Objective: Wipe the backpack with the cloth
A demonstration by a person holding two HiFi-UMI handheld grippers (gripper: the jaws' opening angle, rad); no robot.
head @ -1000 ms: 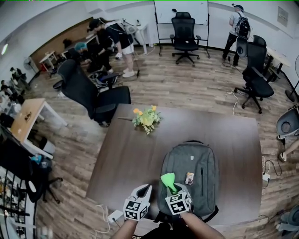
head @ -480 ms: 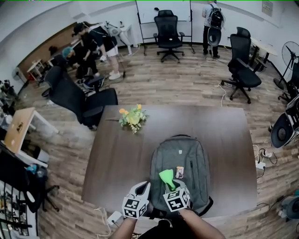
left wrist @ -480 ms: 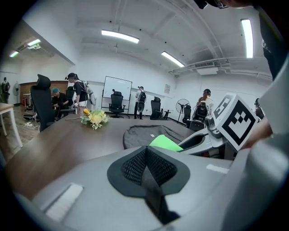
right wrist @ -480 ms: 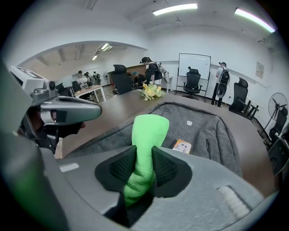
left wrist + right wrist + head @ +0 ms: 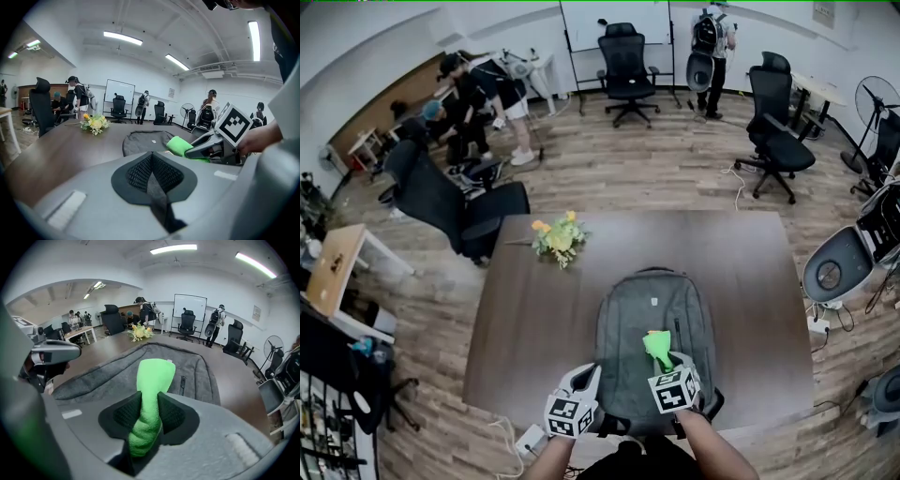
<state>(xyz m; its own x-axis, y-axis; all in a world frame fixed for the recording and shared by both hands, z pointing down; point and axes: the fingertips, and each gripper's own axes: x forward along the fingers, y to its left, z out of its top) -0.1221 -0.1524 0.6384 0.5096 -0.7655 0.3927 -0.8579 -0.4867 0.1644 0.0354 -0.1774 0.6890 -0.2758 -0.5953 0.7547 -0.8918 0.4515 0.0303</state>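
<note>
A grey backpack point(image 5: 649, 314) lies flat on the brown table point(image 5: 534, 328), its top toward the far side. My right gripper point(image 5: 668, 367) is over the lower middle of the backpack and is shut on a bright green cloth point(image 5: 657, 345). In the right gripper view the cloth point(image 5: 153, 378) is pinched between the black pads and its free end hangs over the backpack point(image 5: 112, 369). My left gripper point(image 5: 587, 379) is at the backpack's near left corner, shut with nothing in it. The left gripper view shows the backpack point(image 5: 143, 140), the cloth point(image 5: 179, 145) and the right gripper point(image 5: 208, 146).
A bunch of yellow flowers point(image 5: 555, 239) lies at the table's far left. A black office chair point(image 5: 455, 202) stands against the left corner, and more chairs and several people are farther off. A white power strip point(image 5: 530, 437) lies on the floor by the near edge.
My right gripper has carried the cloth rightward from the backpack's lower left to its lower middle. The small tag seen beside the cloth earlier no longer shows. The left gripper stays put.
</note>
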